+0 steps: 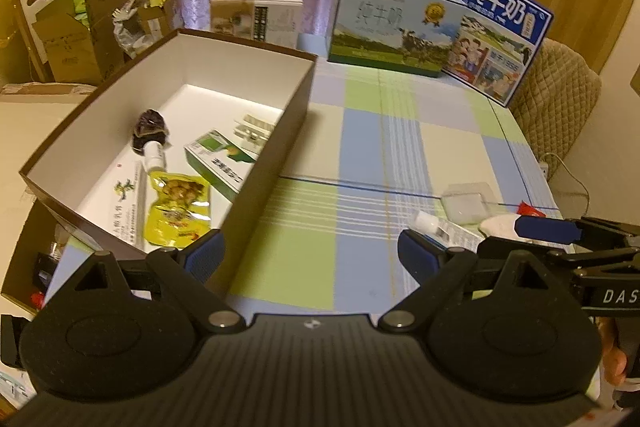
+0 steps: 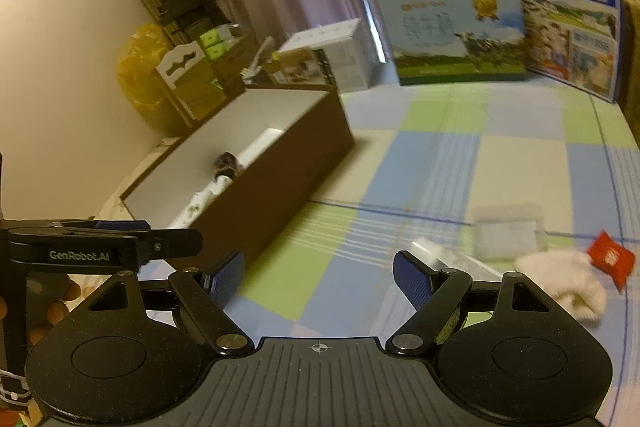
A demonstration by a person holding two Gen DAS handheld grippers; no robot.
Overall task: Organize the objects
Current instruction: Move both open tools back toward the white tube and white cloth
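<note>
Four loose things wait on the tabletop: a small tube, a clear packet, a white cloth and a red sachet, all clustered toward 4 o'clock in the right wrist view, well apart from the box that sits at about 10 o'clock. Inside the box already lie a yellow pouch, a green carton and a dark-capped bottle. Both tools are empty: the left hand-held gripper stands wide with nothing between its pads, hovering just beside the box's near corner, and the right hand-held gripper is also spread wide over bare cloth pattern, with the tube just past its right finger. Likely trouble starts with crowding, since the two tools ride close side by side and could knock together as one reaches for an item. The left one's finger is near the box wall, so a careless swing could shove or tip the light cardboard. The soft cloth may bunch and drag the sachet, which touches its edge. The clear packet looks flat and slick, so pads could slide over it rather than pinch it. Blur in the right view suggests movement, which makes a misjudged reach more probable.
</note>
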